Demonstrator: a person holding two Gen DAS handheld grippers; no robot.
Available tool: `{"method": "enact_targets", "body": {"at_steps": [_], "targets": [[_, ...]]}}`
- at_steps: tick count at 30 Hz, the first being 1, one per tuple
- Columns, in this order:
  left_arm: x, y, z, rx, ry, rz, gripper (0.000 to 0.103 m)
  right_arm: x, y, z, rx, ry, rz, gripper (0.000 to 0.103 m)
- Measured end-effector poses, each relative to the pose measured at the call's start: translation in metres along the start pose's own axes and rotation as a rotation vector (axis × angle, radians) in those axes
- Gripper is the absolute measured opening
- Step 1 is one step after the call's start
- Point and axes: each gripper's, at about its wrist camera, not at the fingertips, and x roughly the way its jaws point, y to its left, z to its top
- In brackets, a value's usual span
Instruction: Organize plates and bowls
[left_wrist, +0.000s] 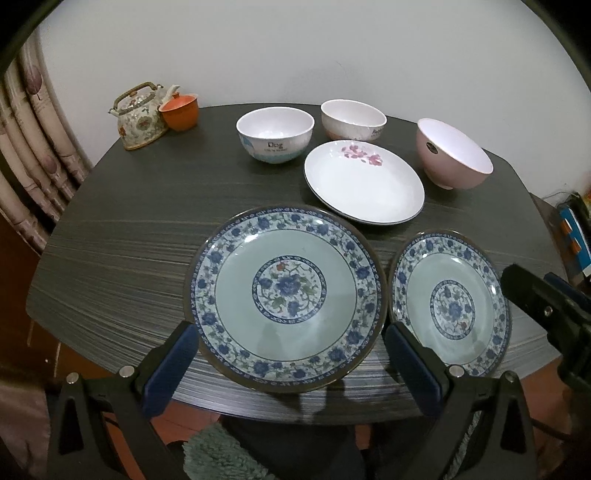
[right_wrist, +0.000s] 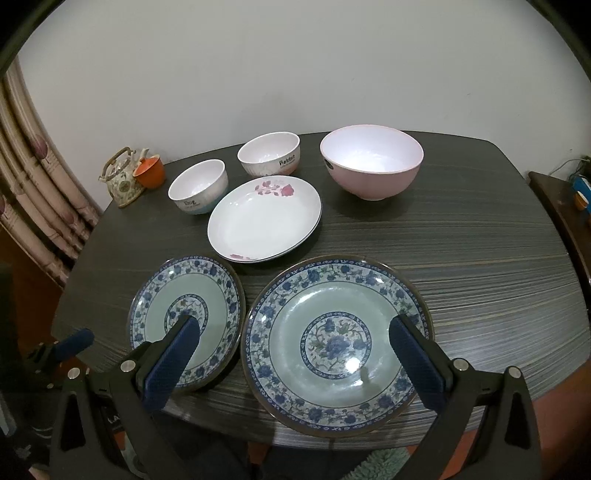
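Two blue-floral plates lie side by side at the dark table's front edge: the left plate (left_wrist: 284, 288) (right_wrist: 186, 325) and the right plate (left_wrist: 448, 302) (right_wrist: 336, 347). Behind them sits a white plate with pink flowers (left_wrist: 364, 182) (right_wrist: 264, 218). Further back stand a "Dog" bowl (left_wrist: 275, 134) (right_wrist: 197, 186), a "Rabbit" bowl (left_wrist: 352, 120) (right_wrist: 269, 153) and a pink bowl (left_wrist: 452, 153) (right_wrist: 371, 160). My left gripper (left_wrist: 295, 354) hovers open over the left plate's near rim. Open and empty, my right gripper (right_wrist: 295, 350) hangs above the right plate.
A floral teapot (left_wrist: 140, 114) and an orange lidded cup (left_wrist: 180, 110) stand at the back left corner of the table (left_wrist: 129, 258). A curtain (left_wrist: 33, 155) hangs at the left. A side cabinet (right_wrist: 565, 206) stands to the right. White wall runs behind.
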Motion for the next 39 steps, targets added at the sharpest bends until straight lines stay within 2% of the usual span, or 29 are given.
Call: {"method": "enact_targets", "body": {"at_steps": [15, 39], "targets": [[0.003, 0.004, -0.001, -0.015, 0.017, 0.019, 0.103, 0.002, 0.004, -0.005, -0.003, 0.008, 0.004, 0.102], [0.004, 0.012, -0.003, -0.041, 0.003, 0.052, 0.103, 0.004, 0.006, -0.005, -0.007, 0.016, 0.007, 0.102]]}}
